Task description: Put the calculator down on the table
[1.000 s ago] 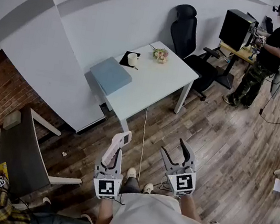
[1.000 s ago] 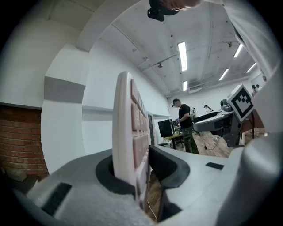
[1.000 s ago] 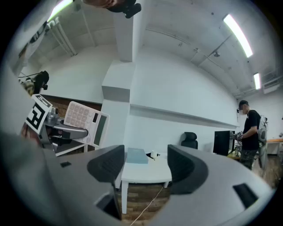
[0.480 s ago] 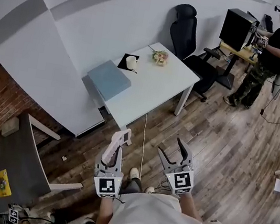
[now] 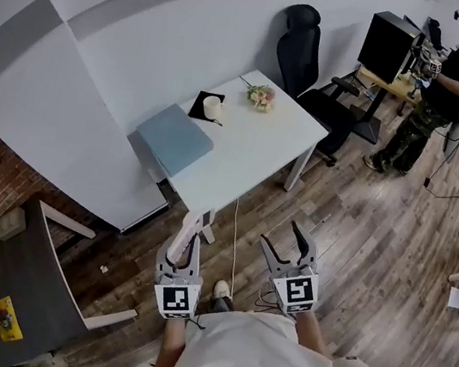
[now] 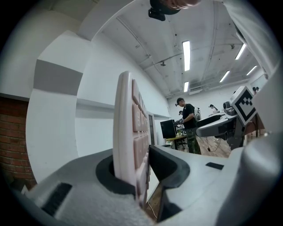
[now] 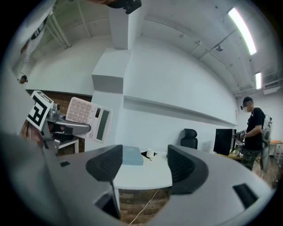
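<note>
Two grippers were held level, side by side, in front of the person's chest above a wood-plank floor (image 5: 360, 235). The left gripper (image 5: 185, 254) had its jaws clamped tight on one pale pink calculator (image 5: 186, 230). This was a thin plastic body with raised square keys, held on edge and sticking forward past the pads, in the air short of the table. The right gripper (image 5: 286, 249) had dark, rounded jaws standing wide apart with nothing between them. Beyond stood one white rectangular table (image 5: 252, 152). It bore one flat blue-grey slab (image 5: 174, 139), one white cup (image 5: 213, 107) on a dark square mat, and one small bunch of flowers (image 5: 262, 95). Farther off were one black high-backed office chair (image 5: 303, 47) and one standing person (image 5: 441, 92).
</note>
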The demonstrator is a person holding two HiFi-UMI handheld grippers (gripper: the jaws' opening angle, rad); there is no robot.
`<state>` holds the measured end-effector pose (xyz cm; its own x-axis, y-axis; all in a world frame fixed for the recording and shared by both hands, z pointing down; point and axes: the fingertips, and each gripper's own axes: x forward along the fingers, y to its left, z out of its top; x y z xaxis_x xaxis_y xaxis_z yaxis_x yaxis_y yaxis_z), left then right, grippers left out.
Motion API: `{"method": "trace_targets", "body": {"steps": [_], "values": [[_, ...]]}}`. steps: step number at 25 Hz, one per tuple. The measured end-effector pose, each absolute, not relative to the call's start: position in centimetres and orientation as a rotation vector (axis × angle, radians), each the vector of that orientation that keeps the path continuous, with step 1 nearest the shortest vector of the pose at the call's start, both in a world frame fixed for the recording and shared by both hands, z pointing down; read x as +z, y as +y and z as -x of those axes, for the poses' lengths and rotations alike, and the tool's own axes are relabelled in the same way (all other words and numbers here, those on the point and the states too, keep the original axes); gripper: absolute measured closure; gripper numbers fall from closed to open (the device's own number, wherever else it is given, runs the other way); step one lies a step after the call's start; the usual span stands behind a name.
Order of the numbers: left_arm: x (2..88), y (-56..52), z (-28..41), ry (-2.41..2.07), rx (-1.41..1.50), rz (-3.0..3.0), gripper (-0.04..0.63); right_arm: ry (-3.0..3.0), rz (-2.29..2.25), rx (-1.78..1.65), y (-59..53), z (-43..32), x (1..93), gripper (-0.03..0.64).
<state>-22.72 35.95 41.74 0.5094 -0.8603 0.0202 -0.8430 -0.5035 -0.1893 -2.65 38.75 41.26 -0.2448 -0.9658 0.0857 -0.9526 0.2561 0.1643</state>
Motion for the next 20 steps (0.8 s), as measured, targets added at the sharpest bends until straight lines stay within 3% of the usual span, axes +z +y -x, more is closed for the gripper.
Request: {"method": "trace_targets", "body": {"steps": [20], "values": [[42.3,27.5,24.6,1.37,-0.157,2.651,0.494,-2.235,-1.886,-0.096,31.9,5.7,42.0,0.314]]}}
